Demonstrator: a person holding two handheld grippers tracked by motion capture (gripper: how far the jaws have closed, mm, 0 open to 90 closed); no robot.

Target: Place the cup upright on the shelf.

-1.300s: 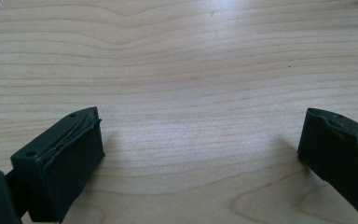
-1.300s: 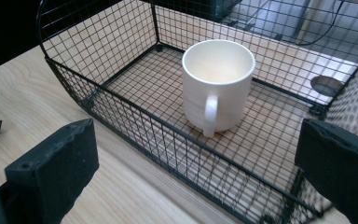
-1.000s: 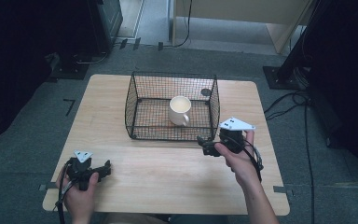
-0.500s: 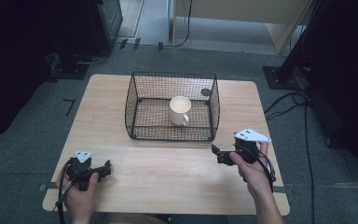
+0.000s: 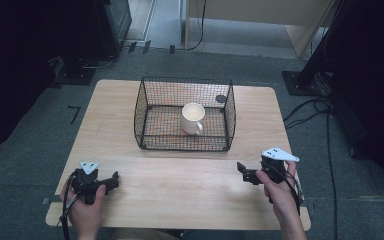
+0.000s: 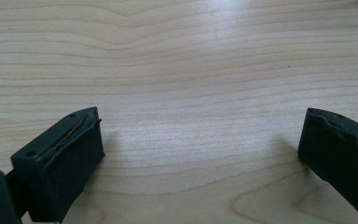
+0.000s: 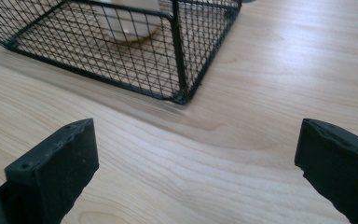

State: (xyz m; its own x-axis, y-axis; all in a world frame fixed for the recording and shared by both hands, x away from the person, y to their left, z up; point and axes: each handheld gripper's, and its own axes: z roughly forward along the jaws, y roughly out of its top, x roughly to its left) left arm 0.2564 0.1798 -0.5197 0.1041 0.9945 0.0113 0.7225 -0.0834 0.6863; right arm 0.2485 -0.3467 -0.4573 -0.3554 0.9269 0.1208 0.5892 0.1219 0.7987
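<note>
Inside the wire basket [image 5: 184, 148] at the middle of the bench [image 5: 180, 185] stands the white mug [image 5: 193, 118], upright, its mouth open to the ceiling and its handle turned toward our side of the bench. We hold the right gripper [image 5: 245, 173] near the front right corner of the basket, jaws spread wide and empty, pointing leftward across the bench; from its own camera the basket's corner post [image 7: 179, 56] rises just ahead and to the left, with the mug [image 7: 130, 21] showing pale through the mesh behind it. The left gripper [image 5: 111, 180] sits well apart at the front left of the bench, likewise wide open and holding nothing (its own view gives us bare wood [image 6: 182, 70] between the jaws). So the mug lies ahead and to the left of our right gripper, ahead and to the right of our left one, and the right is the nearer of the two, as we judge it. The basket wall stands between either gripper and the mug, so we reckon any reach for it must rise over the rim and come down from above, the mug's axis being vertical.
</note>
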